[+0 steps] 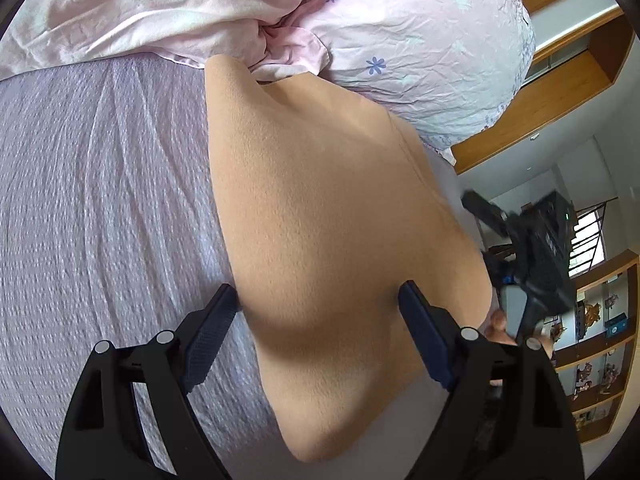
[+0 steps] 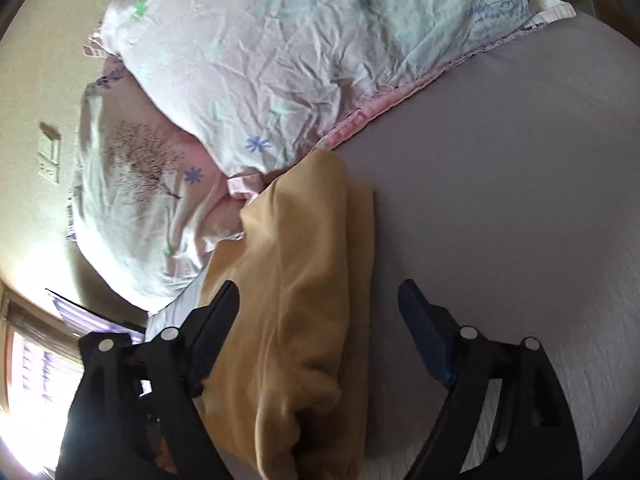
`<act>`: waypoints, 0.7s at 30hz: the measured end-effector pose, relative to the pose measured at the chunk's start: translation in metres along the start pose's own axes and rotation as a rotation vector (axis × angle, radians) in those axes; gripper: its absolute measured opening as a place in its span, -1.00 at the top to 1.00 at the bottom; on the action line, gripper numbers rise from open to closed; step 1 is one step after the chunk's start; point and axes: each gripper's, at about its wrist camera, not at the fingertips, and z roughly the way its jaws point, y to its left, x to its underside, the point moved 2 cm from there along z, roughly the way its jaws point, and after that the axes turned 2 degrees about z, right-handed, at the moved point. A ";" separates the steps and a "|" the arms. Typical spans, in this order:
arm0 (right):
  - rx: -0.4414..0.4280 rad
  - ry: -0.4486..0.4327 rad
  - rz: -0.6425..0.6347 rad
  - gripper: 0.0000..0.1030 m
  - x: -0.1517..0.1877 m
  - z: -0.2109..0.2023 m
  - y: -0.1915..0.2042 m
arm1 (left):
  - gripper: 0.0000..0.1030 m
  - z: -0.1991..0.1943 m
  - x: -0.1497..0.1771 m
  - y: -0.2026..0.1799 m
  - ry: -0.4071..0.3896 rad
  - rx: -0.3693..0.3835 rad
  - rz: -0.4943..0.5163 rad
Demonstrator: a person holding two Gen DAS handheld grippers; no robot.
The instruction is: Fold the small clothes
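A tan fleece garment (image 1: 320,208) lies on the lilac bed sheet (image 1: 100,200), its far end against the pillows. My left gripper (image 1: 318,300) is open, its two fingers astride the near part of the garment. In the right wrist view the same garment (image 2: 304,280) lies folded lengthwise in layers. My right gripper (image 2: 318,300) is open above its right edge, with the left finger over the cloth and the right finger over bare sheet (image 2: 500,200). The right gripper also shows in the left wrist view (image 1: 532,256), blurred, at the right beyond the garment.
Two floral pink and white pillows (image 1: 400,20) lie at the head of the bed, also in the right wrist view (image 2: 300,60). A wooden headboard (image 1: 560,92) and shelves with small items (image 1: 600,360) stand to the right. A bright window (image 2: 36,380) is at the left.
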 end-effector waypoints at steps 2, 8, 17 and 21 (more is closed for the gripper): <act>-0.046 0.056 0.016 -0.59 0.013 -0.001 -0.004 | -0.57 0.004 -0.006 0.005 -0.018 0.047 -0.045; -0.081 0.103 -0.035 0.33 0.038 0.020 0.008 | 0.22 -0.004 -0.005 0.025 -0.056 0.143 -0.133; -0.136 0.254 -0.225 0.14 0.086 0.056 0.085 | 0.20 -0.097 0.028 0.067 -0.183 0.021 -0.082; -0.077 0.190 -0.221 -0.05 0.074 0.049 0.090 | 0.20 -0.137 0.043 0.079 -0.247 -0.087 -0.055</act>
